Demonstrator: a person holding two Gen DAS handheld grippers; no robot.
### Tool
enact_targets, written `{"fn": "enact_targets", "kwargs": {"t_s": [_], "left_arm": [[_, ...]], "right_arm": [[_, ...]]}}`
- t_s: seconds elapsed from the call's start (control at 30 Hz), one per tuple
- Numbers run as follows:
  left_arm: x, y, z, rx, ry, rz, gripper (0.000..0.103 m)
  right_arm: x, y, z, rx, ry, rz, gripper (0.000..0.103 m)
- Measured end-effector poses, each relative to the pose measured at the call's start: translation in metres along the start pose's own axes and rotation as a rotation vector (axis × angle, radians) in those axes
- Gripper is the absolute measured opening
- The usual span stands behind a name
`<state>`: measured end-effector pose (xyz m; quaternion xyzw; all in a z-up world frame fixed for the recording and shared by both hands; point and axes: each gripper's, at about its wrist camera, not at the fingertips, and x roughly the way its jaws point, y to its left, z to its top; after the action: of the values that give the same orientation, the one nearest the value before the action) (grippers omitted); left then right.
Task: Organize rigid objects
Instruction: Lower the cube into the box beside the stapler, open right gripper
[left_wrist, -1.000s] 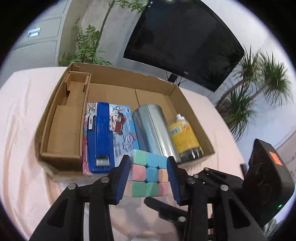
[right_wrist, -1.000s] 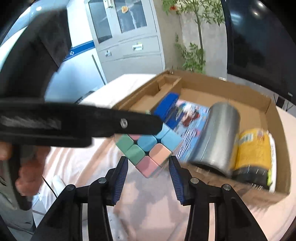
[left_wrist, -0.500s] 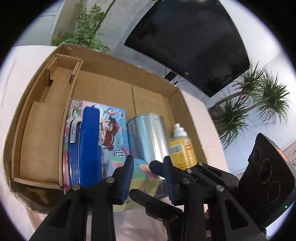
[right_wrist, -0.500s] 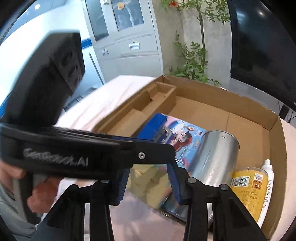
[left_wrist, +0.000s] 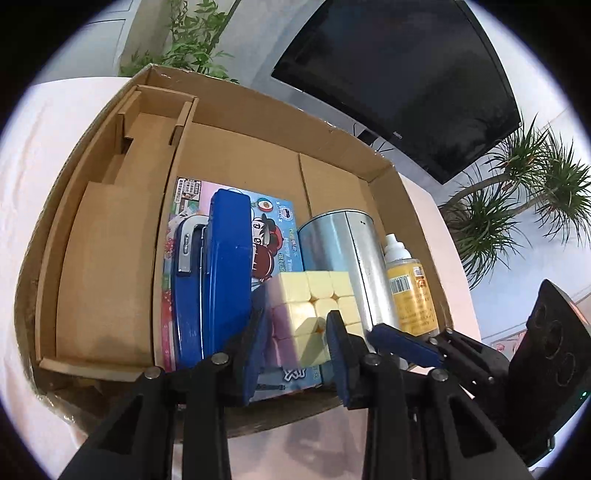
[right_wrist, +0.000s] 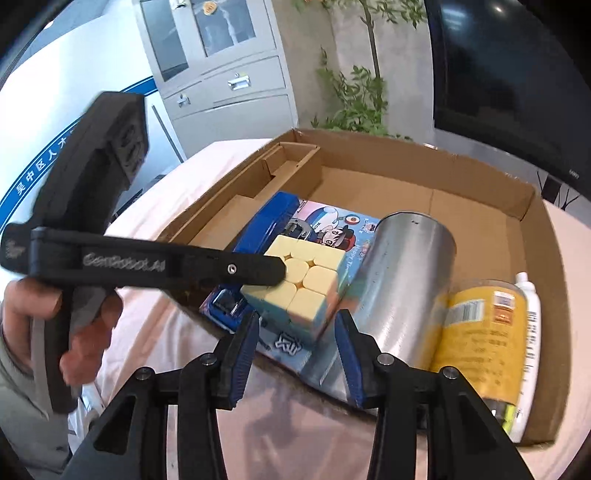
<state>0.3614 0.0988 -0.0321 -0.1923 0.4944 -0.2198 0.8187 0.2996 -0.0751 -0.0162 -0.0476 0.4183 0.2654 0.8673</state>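
A pastel puzzle cube (left_wrist: 317, 295) lies blurred on the picture book (left_wrist: 280, 225) inside the cardboard box (left_wrist: 258, 107), yellow face up. My left gripper (left_wrist: 295, 325) reaches over the box's near wall with the cube's near part between its fingertips. The pads do not look pressed on it. From the right wrist view the cube (right_wrist: 299, 280) sits just past my right gripper (right_wrist: 297, 321), whose jaws are opening around it. One left-gripper finger (right_wrist: 221, 267) crosses in front of the cube's left corner. A right-gripper finger (left_wrist: 402, 343) ends beside the cube.
In the box, a blue stapler (left_wrist: 225, 266) lies on the book to the cube's left. A steel cup (left_wrist: 343, 251) and a yellow bottle (left_wrist: 410, 295) lie to its right. A cardboard insert (left_wrist: 110, 258) fills the left side. A person's hand (right_wrist: 85, 332) holds the left gripper.
The cube was held before the box showing mixed colours; now it is inside on the book, turned yellow face up. Both grippers moved forward over the box's near wall. The left jaws narrowed.
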Motion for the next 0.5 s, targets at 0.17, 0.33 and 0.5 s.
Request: {"fn": "enact_targets", "kwargs": {"t_s": [0.17,0.33,0.5], "left_arm": [[-0.002,0.002,0.007,0.014,-0.004,0.003,0.031],[0.007,0.001,0.008,0.015,0.014,-0.013,0.033],[0.0,-0.001,-0.004,0.006,0.043,-0.014,0.033]], "right_arm": [[0.005,-0.001,0.008,-0.015,0.0,-0.001,0.045],[0.027,0.001,0.015,-0.053,0.055,0.038,0.052],[0.023,0.008,0.008,-0.015,0.065,0.048,0.051]]}}
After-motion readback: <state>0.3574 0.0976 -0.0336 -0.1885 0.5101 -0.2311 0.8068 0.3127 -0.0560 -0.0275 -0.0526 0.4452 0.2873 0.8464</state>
